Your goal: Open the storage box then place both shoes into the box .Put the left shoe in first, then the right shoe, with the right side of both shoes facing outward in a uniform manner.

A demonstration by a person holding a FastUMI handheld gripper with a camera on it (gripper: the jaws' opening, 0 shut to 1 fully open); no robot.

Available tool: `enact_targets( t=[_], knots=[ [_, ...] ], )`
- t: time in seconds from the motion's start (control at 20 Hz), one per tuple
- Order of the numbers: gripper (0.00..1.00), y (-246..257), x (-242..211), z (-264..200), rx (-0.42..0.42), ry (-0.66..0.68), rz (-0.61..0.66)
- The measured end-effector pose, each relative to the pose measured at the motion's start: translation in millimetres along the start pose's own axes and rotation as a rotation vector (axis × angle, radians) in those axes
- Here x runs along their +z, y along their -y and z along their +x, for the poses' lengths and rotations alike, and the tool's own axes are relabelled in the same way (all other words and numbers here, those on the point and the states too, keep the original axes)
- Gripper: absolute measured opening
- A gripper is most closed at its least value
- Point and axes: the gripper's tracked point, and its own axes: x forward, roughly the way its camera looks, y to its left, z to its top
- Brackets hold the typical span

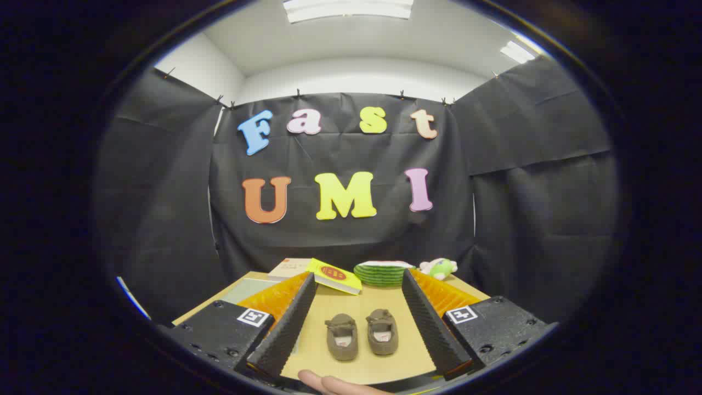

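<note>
Two small brown shoes stand side by side on the wooden table (323, 307), toes pointing away from me. The left shoe (342, 336) and the right shoe (382, 331) lie between my fingers, a little ahead of the tips. My gripper (359, 282) is open wide and holds nothing. Beyond the shoes, at the far edge of the table, lies a yellow box (334, 276) with a red oval on its lid, partly over a pale flat box (289, 267) behind it.
A green striped, watermelon-like object (381, 272) and a small green and pink plush toy (440, 267) sit at the table's far right. A pale green sheet (248, 289) lies at the left. A person's finger (329, 382) shows just below the fingers.
</note>
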Motion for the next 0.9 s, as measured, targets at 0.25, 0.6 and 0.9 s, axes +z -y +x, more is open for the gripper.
enact_targets(
  t=[0.25, 0.6, 0.9],
  knots=[
    [1.0, 5, -9, 3, -0.013, -0.029, 0.002],
    [1.0, 11, -15, 9, -0.015, -0.048, 0.005],
    [1.0, 19, -30, 24, -0.012, -0.064, -0.002]
  ],
)
